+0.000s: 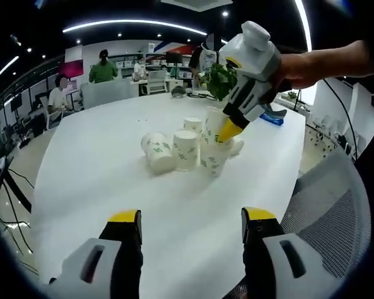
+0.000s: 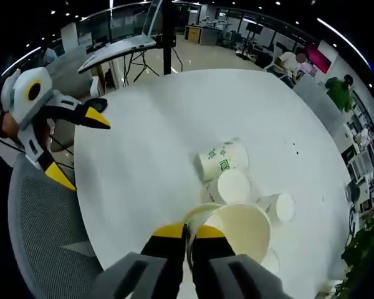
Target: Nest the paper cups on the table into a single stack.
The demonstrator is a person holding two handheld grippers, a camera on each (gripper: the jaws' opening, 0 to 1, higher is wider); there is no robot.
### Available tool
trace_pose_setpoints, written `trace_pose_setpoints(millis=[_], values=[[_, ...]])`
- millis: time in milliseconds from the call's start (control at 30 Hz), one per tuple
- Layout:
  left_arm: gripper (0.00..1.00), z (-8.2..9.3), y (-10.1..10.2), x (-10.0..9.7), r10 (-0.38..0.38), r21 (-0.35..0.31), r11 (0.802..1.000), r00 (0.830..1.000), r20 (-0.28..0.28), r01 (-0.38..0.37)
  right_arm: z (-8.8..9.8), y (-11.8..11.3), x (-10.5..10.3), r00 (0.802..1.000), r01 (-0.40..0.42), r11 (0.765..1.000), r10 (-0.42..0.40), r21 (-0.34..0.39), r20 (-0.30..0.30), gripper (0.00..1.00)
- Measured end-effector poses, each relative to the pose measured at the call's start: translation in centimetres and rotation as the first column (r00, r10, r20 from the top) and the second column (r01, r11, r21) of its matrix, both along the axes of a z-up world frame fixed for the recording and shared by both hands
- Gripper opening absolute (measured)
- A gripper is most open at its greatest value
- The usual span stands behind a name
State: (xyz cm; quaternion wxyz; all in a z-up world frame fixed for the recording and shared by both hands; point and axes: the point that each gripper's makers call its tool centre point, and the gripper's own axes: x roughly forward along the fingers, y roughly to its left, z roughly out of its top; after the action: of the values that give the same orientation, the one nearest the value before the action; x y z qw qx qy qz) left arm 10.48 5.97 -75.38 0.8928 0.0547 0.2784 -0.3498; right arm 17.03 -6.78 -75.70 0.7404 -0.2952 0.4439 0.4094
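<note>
Several white paper cups with green print stand grouped on the round white table. One cup lies on its side and another stands upside down beside it. My right gripper comes in from the upper right, shut on the rim of a cup that sits over a lower cup. In the right gripper view my right gripper pinches that open cup's rim, past it the lying cup and an upturned cup. My left gripper hangs open over bare table, well short of the cups.
A grey mesh chair stands at the table's near right edge. A green plant and a blue object sit at the far side. People sit and stand at desks beyond. My left gripper shows open near the table edge.
</note>
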Motion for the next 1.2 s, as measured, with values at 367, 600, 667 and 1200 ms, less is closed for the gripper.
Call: trace_pose_setpoints(millis=[367,600,667,1200], values=[[0.64,0.0,0.2,-0.2,0.005,-0.001,1.0,1.0,0.0,-0.005,-0.1,-0.2,0.5,1.0,0.008,1.0,-0.008,0.002,0.004,0.03],[0.63,-0.2,0.3,-0.1,0.004,-0.003,1.0,1.0,-0.001,-0.004,0.4,-0.4,0.3,1.0,0.006,1.0,-0.006,0.004,0.011,0.06],[0.63,-0.3,0.2,-0.1,0.002,-0.004,1.0,1.0,0.0,-0.002,1.0,-0.2,0.1,1.0,-0.003,1.0,0.002,0.01,0.023,0.07],[0.63,-0.5,0.6,0.1,0.022,-0.007,1.0,1.0,0.006,-0.022,4.1,-7.8,2.7,0.946,0.286,0.952,-0.299,0.112,0.124,0.27]])
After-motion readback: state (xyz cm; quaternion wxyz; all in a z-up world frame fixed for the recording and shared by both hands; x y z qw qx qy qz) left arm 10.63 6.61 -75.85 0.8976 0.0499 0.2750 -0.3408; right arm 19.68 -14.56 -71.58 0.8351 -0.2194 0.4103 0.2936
